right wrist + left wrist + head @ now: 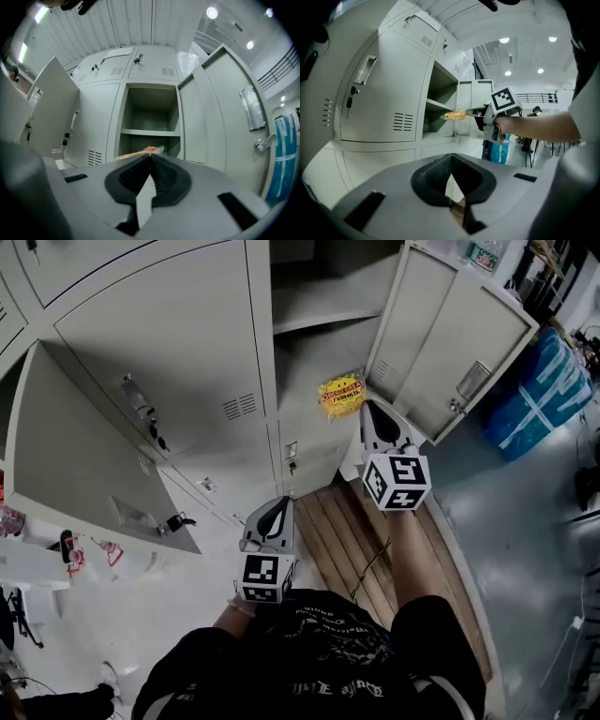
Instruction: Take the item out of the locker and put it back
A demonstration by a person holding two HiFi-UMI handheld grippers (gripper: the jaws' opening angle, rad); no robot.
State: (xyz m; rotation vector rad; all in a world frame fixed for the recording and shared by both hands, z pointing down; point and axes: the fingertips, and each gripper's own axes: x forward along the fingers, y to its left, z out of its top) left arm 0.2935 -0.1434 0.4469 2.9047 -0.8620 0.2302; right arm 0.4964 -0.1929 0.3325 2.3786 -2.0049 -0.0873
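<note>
A yellow snack packet (341,396) hangs in front of the open locker compartment (314,352), just outside its lower shelf. My right gripper (367,409) is shut on the packet's edge. In the right gripper view only a thin yellow strip of the packet (138,151) shows above the closed tips (150,154), facing the empty compartment (150,115). In the left gripper view the packet (455,115) sticks out sideways from the right gripper (480,112). My left gripper (278,503) stays low near my body, shut and empty, its jaws meeting at the tips (452,156).
The locker's door (453,341) stands open to the right and a second open door (89,451) juts out on the left. A wooden slatted board (347,531) lies on the floor below. A blue bag (541,395) sits at the right.
</note>
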